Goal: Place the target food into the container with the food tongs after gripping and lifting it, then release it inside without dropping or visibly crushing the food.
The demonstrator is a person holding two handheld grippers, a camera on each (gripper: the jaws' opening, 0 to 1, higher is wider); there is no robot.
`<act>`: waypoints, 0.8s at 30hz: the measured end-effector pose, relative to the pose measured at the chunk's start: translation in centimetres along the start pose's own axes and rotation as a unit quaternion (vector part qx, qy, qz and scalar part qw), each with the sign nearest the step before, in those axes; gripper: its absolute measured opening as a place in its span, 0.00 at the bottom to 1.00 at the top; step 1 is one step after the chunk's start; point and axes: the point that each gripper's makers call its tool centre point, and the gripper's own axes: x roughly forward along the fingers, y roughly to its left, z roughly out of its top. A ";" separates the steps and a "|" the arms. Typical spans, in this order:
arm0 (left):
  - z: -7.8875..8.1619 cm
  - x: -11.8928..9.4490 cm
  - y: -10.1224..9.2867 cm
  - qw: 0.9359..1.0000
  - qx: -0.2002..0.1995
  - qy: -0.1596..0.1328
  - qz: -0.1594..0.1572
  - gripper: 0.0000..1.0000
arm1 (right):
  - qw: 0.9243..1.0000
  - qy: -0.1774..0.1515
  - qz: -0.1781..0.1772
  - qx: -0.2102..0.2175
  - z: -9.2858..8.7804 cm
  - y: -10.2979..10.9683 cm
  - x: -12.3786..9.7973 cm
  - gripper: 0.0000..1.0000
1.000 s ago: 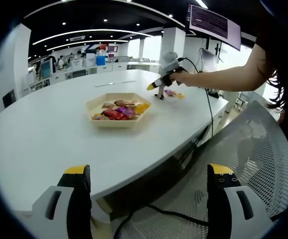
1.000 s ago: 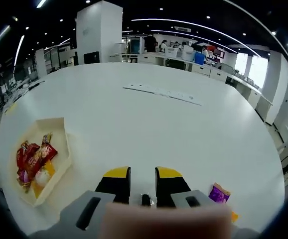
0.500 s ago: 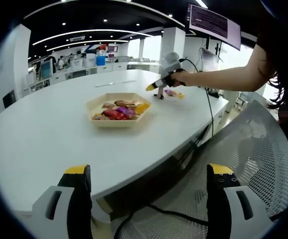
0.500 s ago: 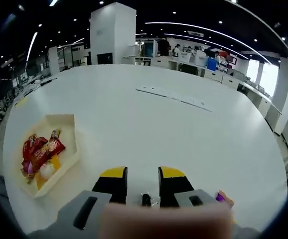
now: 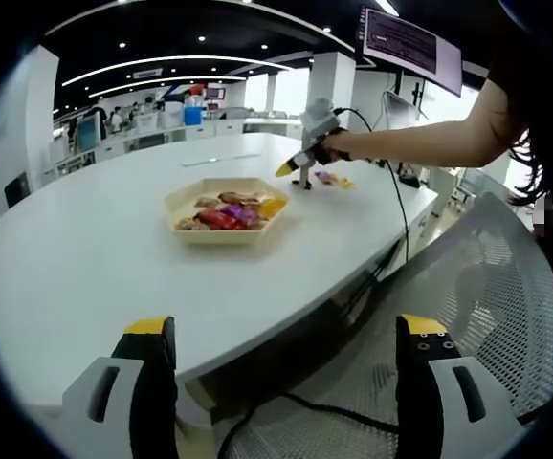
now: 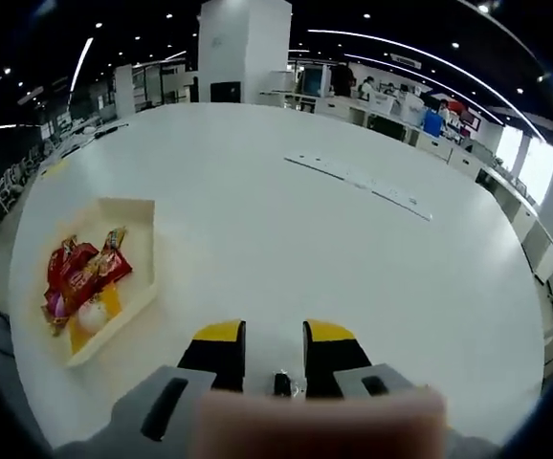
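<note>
Snacks [image 5: 227, 212] are what we've got piled in the cream hexagonal tray [image 5: 192, 232] sitting mid tabletop [image 5: 76, 258], mostly red, purple and orange wrappers. In the right gripper view the same tray [image 6: 133, 311] sits off to the left with the wrapped snacks [image 6: 80, 282] lying inside it, plus a pale round one on a yellow piece.

Our left gripper [image 5: 286, 335] hangs back off the near edge of the tabletop, jaws spread wide apart with nothing between them, and a grey mesh chair back [image 5: 487, 306] is below on the right.

Our right gripper [image 6: 273, 337] is over the tabletop [image 6: 353, 249] beside the tray, not above it. Its yellow-tipped jaws sit close together with only a slim gap, and something small and dark, maybe shiny, peeks out low down between them. We honestly can't tell if that's the tongs or whether the jaws are actually clamped on it.

From the left gripper view, we see that right gripper [image 5: 294, 166] out past the tray, held by an outstretched hand [image 5: 339, 145], with a couple of loose purple and yellow packets [image 5: 332, 179] lying on the tabletop just beside it. A long white strip [image 6: 358, 182] lies farther across the tabletop.
</note>
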 end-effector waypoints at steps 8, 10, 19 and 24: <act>-0.1 0.0 -0.1 1.000 0.001 0.002 -0.002 0.92 | 1.000 -0.018 -0.018 0.016 0.2 -0.5 -0.3 0.18; -0.1 0.0 -0.1 1.000 0.001 0.003 -0.002 0.92 | 0.999 -0.024 -0.020 0.021 0.2 -0.6 -0.5 0.18; -0.1 0.0 -0.1 1.000 0.002 0.003 -0.004 0.92 | 0.999 -0.028 -0.026 0.013 0.3 -0.6 -0.6 0.17; -0.1 0.0 -0.1 1.000 0.002 0.002 -0.004 0.92 | 0.999 -0.032 -0.024 0.024 0.6 -0.8 -1.2 0.17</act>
